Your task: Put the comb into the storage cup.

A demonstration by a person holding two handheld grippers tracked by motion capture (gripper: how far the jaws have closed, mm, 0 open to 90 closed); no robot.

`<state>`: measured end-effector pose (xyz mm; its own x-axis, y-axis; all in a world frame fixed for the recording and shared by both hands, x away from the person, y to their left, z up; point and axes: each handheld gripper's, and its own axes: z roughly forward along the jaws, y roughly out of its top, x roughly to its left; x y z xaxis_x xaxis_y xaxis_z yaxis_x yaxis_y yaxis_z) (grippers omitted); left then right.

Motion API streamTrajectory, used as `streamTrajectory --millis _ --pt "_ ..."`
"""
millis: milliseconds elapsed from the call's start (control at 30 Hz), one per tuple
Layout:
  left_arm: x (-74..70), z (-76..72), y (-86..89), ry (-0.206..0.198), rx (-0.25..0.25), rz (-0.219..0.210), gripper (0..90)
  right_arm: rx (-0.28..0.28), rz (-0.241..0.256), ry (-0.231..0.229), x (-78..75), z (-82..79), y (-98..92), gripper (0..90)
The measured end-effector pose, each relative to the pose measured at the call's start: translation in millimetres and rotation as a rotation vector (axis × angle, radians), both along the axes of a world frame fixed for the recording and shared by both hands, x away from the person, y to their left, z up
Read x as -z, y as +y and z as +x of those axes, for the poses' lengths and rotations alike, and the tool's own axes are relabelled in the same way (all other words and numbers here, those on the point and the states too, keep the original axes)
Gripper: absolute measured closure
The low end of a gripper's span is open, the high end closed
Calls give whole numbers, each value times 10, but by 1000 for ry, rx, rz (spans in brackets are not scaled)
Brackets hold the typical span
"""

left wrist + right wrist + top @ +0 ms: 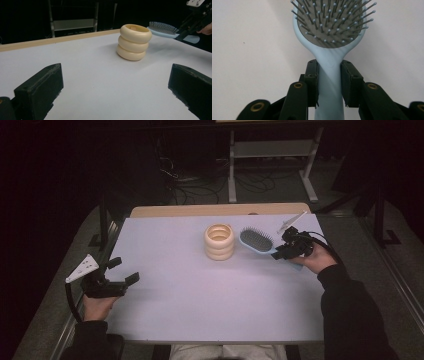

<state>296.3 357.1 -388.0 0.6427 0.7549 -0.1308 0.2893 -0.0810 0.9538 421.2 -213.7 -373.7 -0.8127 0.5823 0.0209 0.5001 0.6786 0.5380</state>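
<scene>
A light blue hairbrush (256, 240) (162, 28) (329, 27) with grey bristles facing up is held by its handle in my right gripper (277, 254) (329, 63), which is shut on it. The brush head hovers just right of a cream ringed cup (219, 241) (134, 42) standing upright at the table's far middle. In the left gripper view the brush looks raised off the tabletop, about level with the cup's rim. My left gripper (124, 271) (117, 72) is open and holds nothing, low over the table's left edge, pointing toward the cup.
The pale tabletop (200, 290) has a wooden strip (220, 210) along its far edge. Beyond it are a dark floor with cables (200, 190) and a metal stand (272, 155). A person's dark sleeves come in at both bottom corners.
</scene>
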Motion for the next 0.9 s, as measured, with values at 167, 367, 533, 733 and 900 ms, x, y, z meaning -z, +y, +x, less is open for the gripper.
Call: streamTrajectory --millis 167,367,533,733,900 --pt "0 1 3 -1 -1 -1 0 -15 -10 -17 -104 -10 56 682" --pt "0 -1 1 0 0 -2 0 -29 -4 -50 -243 -29 94 682" --pt "-1 -3 0 0 -1 -2 0 -41 4 -73 -345 -40 143 682" --pt "-6 5 1 15 3 5 0 -43 17 -108 -487 -49 184 683" --pt "-11 9 13 11 -8 6 0 -49 35 -127 -582 -56 202 683"
